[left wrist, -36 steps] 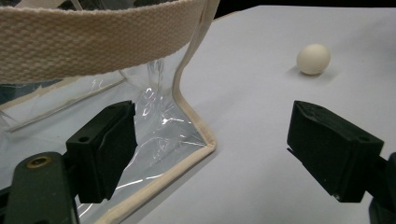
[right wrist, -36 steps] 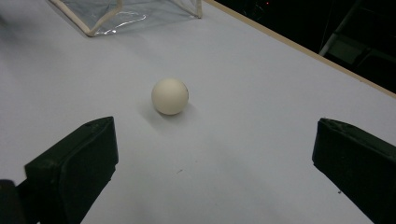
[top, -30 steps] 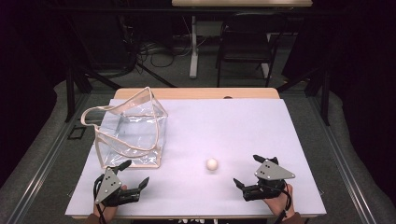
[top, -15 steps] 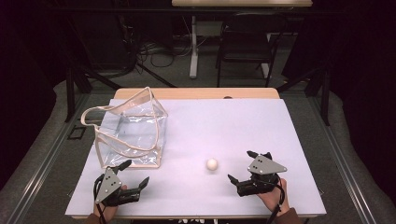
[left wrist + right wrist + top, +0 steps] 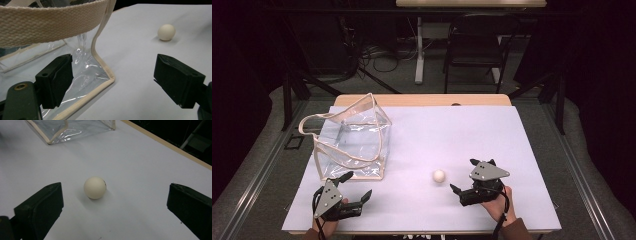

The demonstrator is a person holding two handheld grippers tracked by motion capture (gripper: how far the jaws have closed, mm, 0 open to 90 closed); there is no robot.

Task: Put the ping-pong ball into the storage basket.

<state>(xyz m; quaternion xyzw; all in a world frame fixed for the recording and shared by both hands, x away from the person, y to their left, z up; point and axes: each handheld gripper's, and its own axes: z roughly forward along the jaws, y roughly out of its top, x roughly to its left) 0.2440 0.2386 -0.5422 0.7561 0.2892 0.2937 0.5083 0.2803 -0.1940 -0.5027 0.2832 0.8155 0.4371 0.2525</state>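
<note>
the small white ball lay on the white desk, just ahead of the right gripper, whose fingers stood wide apart and empty, while the left gripper, fingers equally spread and holding nothing, sat beside the clear bag at its near corner.

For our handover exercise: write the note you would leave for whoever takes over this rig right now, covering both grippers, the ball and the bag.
Left gripper: open, holding nothing, jaws facing the near corner of the bag.
Right gripper: open, holding nothing, pointed at the ball, not touching it.
Ball: on the table, right of the bag and apart from it.
Bag: clear, standing, mouth open, nothing visible inside.
Done: nothing gripped yet.
Left: probably close the right gripper on the ball and put it in the bag, steadying the bag with the left.
</note>
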